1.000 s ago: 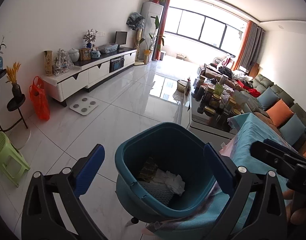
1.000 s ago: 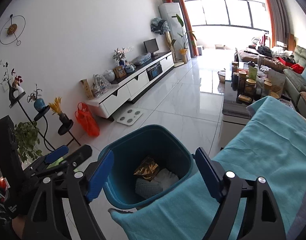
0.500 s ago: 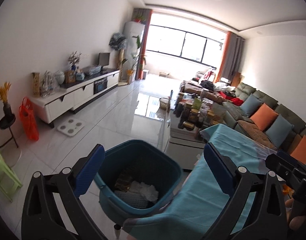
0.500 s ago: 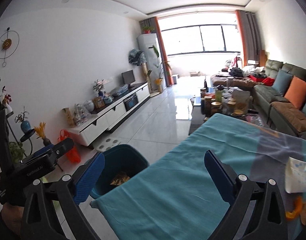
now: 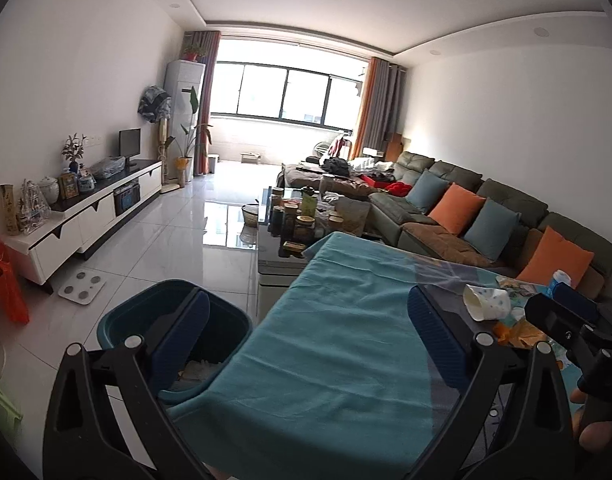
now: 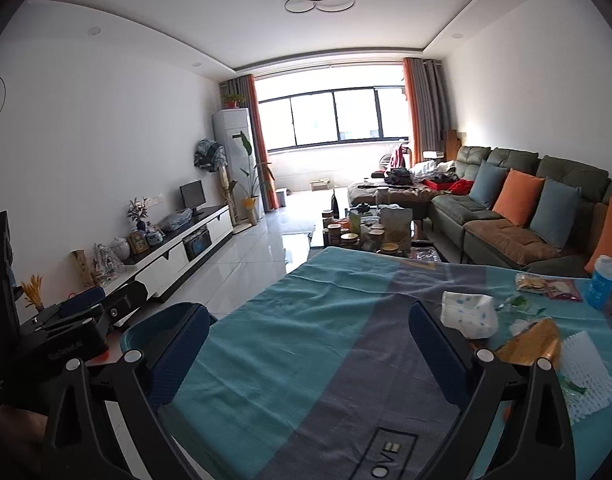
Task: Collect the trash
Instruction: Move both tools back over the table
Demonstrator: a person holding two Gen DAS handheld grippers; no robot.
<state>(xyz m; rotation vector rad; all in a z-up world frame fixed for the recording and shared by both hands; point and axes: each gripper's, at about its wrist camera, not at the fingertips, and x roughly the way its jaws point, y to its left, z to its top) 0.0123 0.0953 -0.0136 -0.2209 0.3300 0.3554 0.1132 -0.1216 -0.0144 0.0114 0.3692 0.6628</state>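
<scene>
A: Trash on the teal tablecloth (image 6: 306, 340), right wrist view, read left to right: what lies where?

B: At far left, off the table's edge, the teal bin (image 5: 173, 316) stands on the tiled floor, with white crumpled paper visible inside in the left wrist view. On the cloth, toward its right side, lie 5 items: a crushed paper cup (image 6: 468, 314) with blue dots, a gold foil wrapper (image 6: 532, 344) just right of it, a white foam net sleeve (image 6: 586, 372) touching the wrapper, a snack packet (image 6: 546, 285) farther back, and an upright blue bottle (image 6: 603, 282) near the right edge.

A: And the 2 grippers?

B: The left gripper (image 5: 308, 344) has its blue pads spread wide, nothing between them; one pad overlaps the bin, the other the cloth. The right gripper (image 6: 308, 346) has just been opening and stands at full spread, empty, with its right finger (image 6: 438, 352) close beside the paper cup but not touching it.

A: Background?

B: A white TV cabinet (image 6: 177, 256) at left, a cluttered coffee table (image 6: 370, 236) at centre, a green sofa (image 6: 506, 220) with orange and blue cushions at right.
</scene>
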